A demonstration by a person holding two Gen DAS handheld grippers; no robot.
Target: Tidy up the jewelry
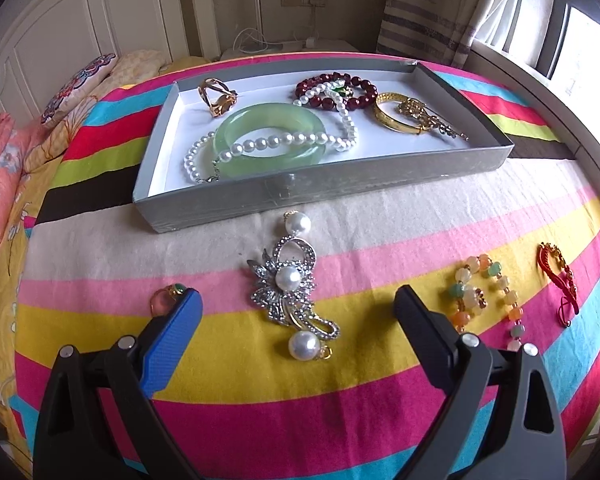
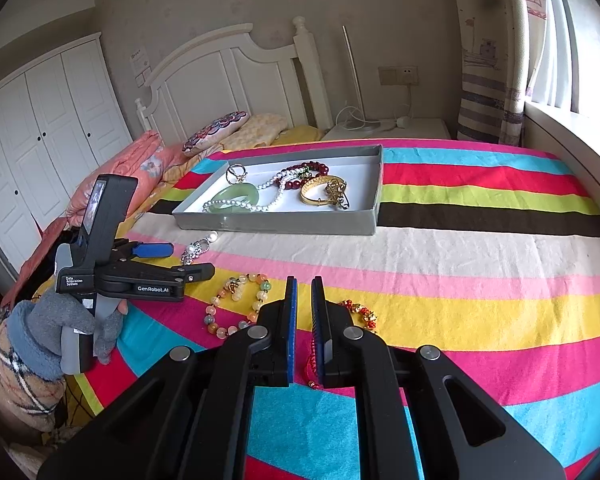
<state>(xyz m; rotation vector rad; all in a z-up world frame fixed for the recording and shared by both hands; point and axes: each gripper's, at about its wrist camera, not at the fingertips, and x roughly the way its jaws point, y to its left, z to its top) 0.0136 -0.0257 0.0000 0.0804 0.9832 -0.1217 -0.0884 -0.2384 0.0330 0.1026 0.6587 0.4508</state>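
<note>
My left wrist camera sits low over the striped bedspread (image 1: pixel 380 208), looking forward between my left gripper (image 1: pixel 296 304) toward the grey tray (image 1: pixel 300 188) close ahead and the wall beyond; my right wrist camera rides higher and further back, facing the headboard (image 2: pixel 220 72), catching my left gripper (image 2: pixel 188 260) from the side; both views share the tray (image 2: pixel 276 222) and bedspread (image 2: pixel 460 240).

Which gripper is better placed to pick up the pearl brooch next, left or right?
Left. The left gripper is open with the pearl brooch lying between its fingers. The right gripper is nearly shut over the red cord bracelet, farther away.
</note>
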